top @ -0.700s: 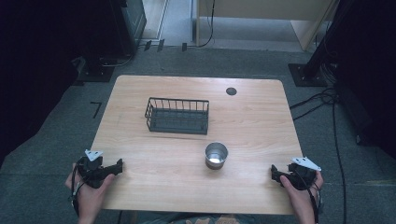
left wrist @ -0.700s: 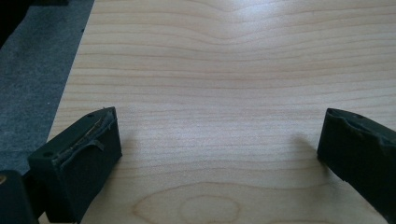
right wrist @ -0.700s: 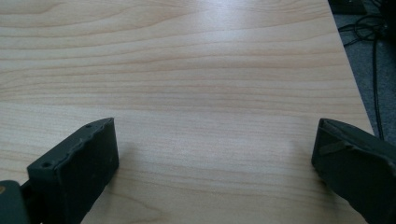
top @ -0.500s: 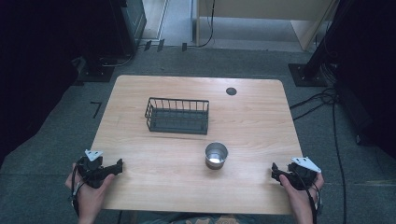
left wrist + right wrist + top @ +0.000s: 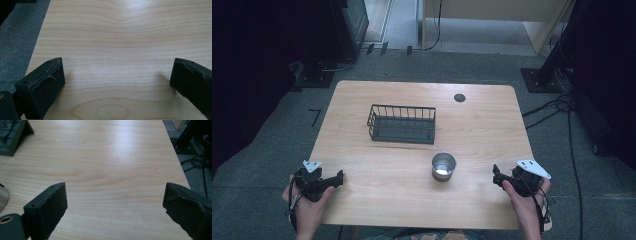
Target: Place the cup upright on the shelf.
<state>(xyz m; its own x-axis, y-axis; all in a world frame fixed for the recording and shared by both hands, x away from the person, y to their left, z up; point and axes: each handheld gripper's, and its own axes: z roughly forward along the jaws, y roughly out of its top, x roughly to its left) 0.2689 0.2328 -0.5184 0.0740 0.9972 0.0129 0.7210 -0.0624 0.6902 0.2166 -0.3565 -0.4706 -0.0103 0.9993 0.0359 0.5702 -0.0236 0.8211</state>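
A black wire basket (image 5: 402, 124) stands near the middle of the wooden table (image 5: 482, 125), a little toward the far side. A small metal cup (image 5: 443, 166) stands upright in front of it, slightly right of centre. My left gripper (image 5: 338, 176) rests at the table's near left corner, held by a hand, its jaws wide open over bare wood (image 5: 117, 75). My right gripper (image 5: 495, 176) sits at the near right edge, pointing toward the cup, jaws wide open with nothing between them (image 5: 115, 202). The basket's corner (image 5: 12, 135) shows in the right gripper view.
A dark round grommet (image 5: 459, 97) is set into the table's far right part. Cables (image 5: 562, 107) and black stand bases (image 5: 539, 80) lie on the grey carpet around the table. Dark equipment stands at the far left.
The right gripper has shifted very slightly; the left gripper, cup and basket stay where they were.
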